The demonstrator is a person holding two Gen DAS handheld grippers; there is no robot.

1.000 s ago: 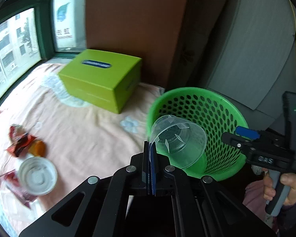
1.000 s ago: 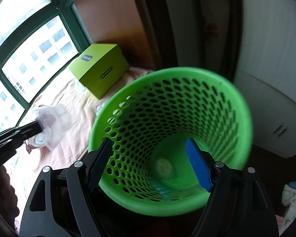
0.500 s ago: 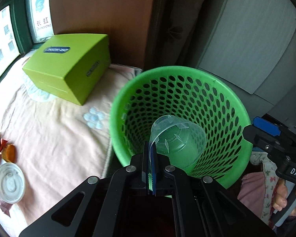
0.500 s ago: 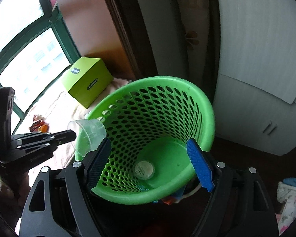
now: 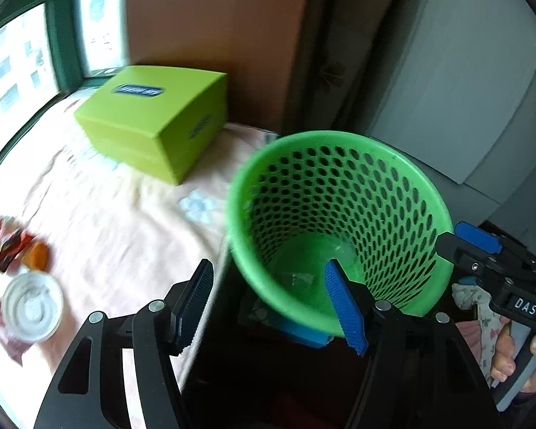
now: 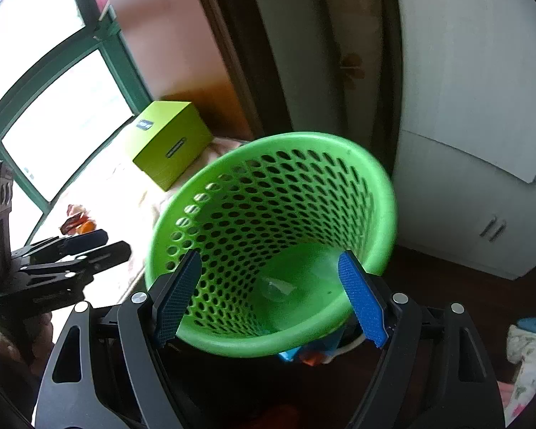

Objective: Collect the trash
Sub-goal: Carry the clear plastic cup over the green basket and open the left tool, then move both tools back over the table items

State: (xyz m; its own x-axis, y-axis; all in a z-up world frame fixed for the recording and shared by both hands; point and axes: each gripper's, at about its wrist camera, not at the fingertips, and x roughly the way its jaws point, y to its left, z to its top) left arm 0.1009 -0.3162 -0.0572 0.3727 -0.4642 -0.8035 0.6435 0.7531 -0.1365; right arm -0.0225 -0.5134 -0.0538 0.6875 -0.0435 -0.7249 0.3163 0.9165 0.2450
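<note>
The green perforated basket (image 5: pixel 339 143) stands beside the bed, and a clear plastic cup (image 6: pixel 275 287) lies on its floor, blurred in the left wrist view (image 5: pixel 300 279). My left gripper (image 5: pixel 268 266) hovers at the basket's near rim. Its jaws are opening and nothing is between them. It shows from the side in the right wrist view (image 6: pixel 112 245). My right gripper (image 6: pixel 269 255) is open over the basket's near side. In the left wrist view (image 5: pixel 453 239) its fingertips sit at the right rim; I cannot tell whether they touch.
On the peach bedsheet (image 5: pixel 125 232) lie a white round lid (image 5: pixel 32 309), red wrappers (image 5: pixel 9 246) and an orange piece (image 5: pixel 35 255). A lime-green box (image 5: pixel 153 118) stands at the window. Cabinets (image 6: pixel 482 143) rise behind the basket. A hand (image 5: pixel 518 364) holds the right gripper's handle.
My left gripper carried the clear cup over the basket, shut on its rim, then its jaws spread and the cup fell inside. The right gripper stayed by the basket.
</note>
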